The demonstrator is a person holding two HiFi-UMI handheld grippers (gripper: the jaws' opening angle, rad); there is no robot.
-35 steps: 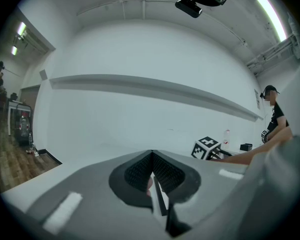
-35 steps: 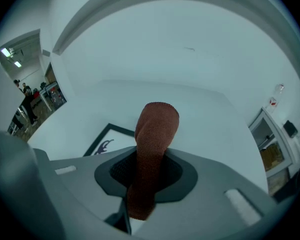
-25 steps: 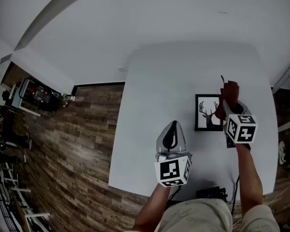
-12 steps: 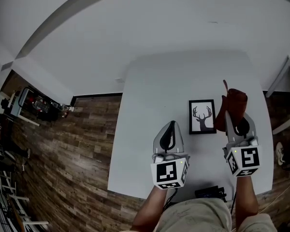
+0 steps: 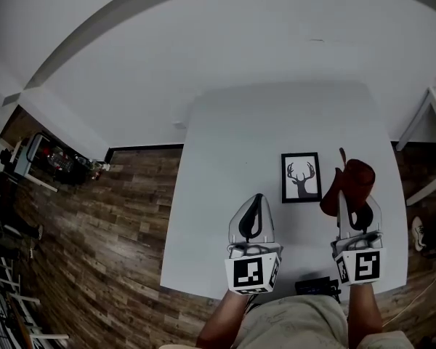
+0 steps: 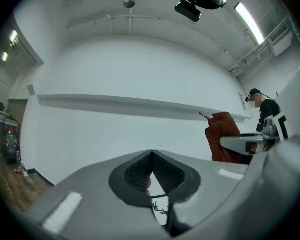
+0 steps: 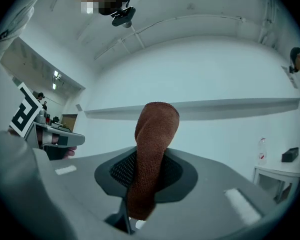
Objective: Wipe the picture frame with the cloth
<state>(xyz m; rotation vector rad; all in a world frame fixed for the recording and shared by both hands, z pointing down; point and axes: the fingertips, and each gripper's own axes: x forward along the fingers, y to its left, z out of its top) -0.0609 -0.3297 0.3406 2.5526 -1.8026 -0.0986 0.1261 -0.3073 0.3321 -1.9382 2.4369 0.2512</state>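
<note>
One white table [image 5: 225, 195] fills most of the head view, and the picture frame [image 5: 301, 177] is laid flat on it, face up, presumably so that it can be wiped from above. A black border and a black deer-head print on white are seen; whether the glass is dusty cannot be told from so far off. The right tongs [image 5: 356, 203] are held just right of the frame, shut on a rust-brown cloth [image 7: 152, 159] that is pinched low so that a loose knitted fold stands beyond the tips for wiping. The left tongs [image 5: 256, 208] are held nearer the body, short of the frame, tips closed on nothing, probably to leave the frame clear.
</note>
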